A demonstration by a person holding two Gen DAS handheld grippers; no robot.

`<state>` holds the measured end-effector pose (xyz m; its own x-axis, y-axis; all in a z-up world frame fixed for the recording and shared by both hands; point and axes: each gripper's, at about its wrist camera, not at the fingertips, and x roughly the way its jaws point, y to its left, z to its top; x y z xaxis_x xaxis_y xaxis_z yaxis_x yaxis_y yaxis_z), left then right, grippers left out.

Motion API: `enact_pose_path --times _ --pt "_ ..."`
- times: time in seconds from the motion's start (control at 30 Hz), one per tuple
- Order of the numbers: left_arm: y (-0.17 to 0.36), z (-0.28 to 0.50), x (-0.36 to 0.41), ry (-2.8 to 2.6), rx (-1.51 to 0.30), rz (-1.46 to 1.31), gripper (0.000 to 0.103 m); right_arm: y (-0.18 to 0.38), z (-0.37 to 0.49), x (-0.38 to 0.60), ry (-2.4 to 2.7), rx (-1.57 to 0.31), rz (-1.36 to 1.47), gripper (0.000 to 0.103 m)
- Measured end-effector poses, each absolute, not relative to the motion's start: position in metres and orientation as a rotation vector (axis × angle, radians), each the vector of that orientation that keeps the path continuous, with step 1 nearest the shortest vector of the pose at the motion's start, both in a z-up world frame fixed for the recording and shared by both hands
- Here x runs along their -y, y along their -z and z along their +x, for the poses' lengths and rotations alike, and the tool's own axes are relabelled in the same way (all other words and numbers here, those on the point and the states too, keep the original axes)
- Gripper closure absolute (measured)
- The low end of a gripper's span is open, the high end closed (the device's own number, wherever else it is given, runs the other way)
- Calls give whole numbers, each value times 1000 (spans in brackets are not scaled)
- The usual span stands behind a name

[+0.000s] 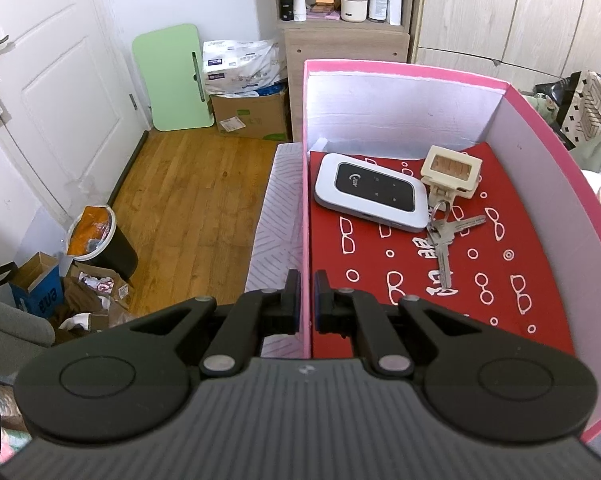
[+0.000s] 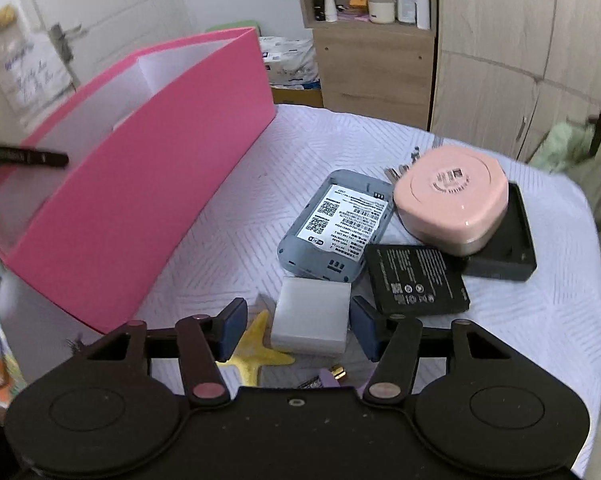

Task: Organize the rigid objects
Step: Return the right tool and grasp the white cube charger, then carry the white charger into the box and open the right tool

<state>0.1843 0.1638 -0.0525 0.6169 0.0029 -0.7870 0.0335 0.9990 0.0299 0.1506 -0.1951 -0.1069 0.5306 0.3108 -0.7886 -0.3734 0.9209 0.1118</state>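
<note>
My left gripper (image 1: 307,292) is shut on the left wall of the pink box (image 1: 306,184). Inside, on its red patterned floor, lie a white pocket router (image 1: 370,192), a cream plastic frame (image 1: 452,170) and a bunch of keys (image 1: 444,240). In the right wrist view the pink box (image 2: 148,200) stands at left. My right gripper (image 2: 298,326) is open around a white block (image 2: 312,316), not touching it. Beyond lie a grey router back (image 2: 336,226), a black battery (image 2: 418,280), and a pink case (image 2: 452,196) on a black tray (image 2: 512,240).
A yellow starfish shape (image 2: 256,354) and a small purple item (image 2: 328,378) lie under the right gripper. Everything rests on a white quilted bed (image 2: 520,320). A wooden cabinet (image 2: 374,60) and wardrobe stand behind. The floor at left holds a bin (image 1: 100,240) and boxes.
</note>
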Motion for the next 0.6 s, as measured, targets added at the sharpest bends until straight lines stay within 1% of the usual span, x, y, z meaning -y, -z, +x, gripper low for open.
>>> enact_pose_path --times 0.07,0.1,0.13,0.3,0.6 --pt "53 184 -163 16 -906 46 98 108 147 190 -396 -912 -142 43" --pt "53 184 -164 14 -906 48 98 108 144 188 -393 -901 -180 53" --pt "53 184 -164 13 -906 48 98 106 143 189 -391 -896 -199 58" --pt "53 184 -165 12 -908 47 98 104 145 198 -410 -900 -151 58" --pt "53 184 -164 19 -905 44 98 73 141 200 -496 -811 -81 58"
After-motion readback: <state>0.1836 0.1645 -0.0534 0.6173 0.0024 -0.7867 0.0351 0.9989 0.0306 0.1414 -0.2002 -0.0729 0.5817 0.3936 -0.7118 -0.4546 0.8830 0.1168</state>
